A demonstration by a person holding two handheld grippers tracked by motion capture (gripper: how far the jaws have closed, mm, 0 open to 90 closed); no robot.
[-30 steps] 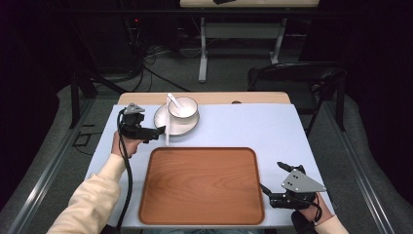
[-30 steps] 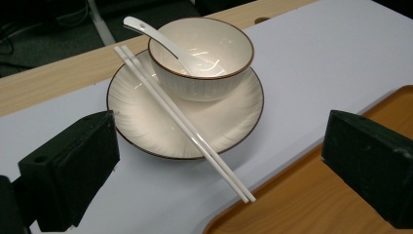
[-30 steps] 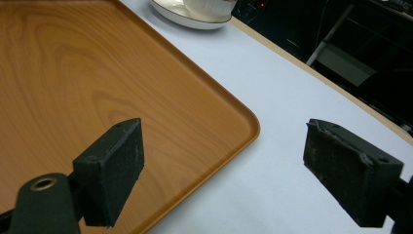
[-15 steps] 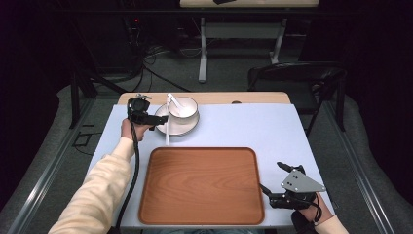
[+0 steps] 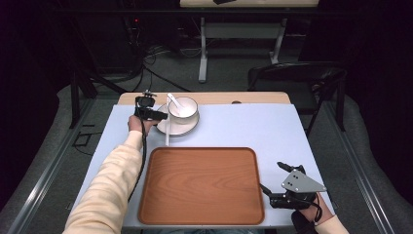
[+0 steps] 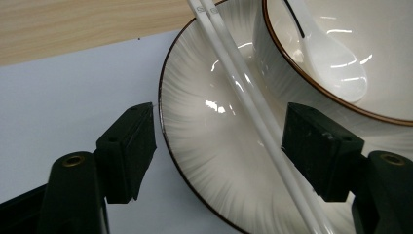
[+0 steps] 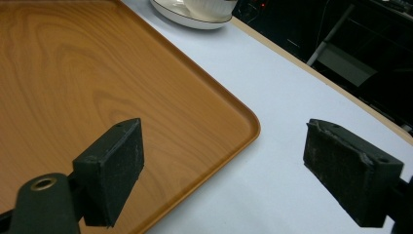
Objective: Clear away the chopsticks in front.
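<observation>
Left gripper point(image 6: 219, 141): jaws just closing, not yet pressing, astride the plate point(image 6: 204, 146) rim and chopsticks point(image 6: 243, 92).
Plate: far left of table point(image 5: 253, 126), under the bowl point(image 5: 183, 108).
Right gripper point(image 7: 224, 165): open, beside the tray point(image 7: 97, 73) corner.

The person wore cream sleeves point(image 5: 109, 190); both black grippers point(image 5: 146, 111) had brass-ringed screws, and the right gripper point(image 5: 275, 180) carried a grey plate.

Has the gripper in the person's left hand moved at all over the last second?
Yes. In the high view the left gripper has gone away from the wooden tray, up along the plate. Its jaws have been closing, with the plate's rim and white chopsticks between them.
</observation>
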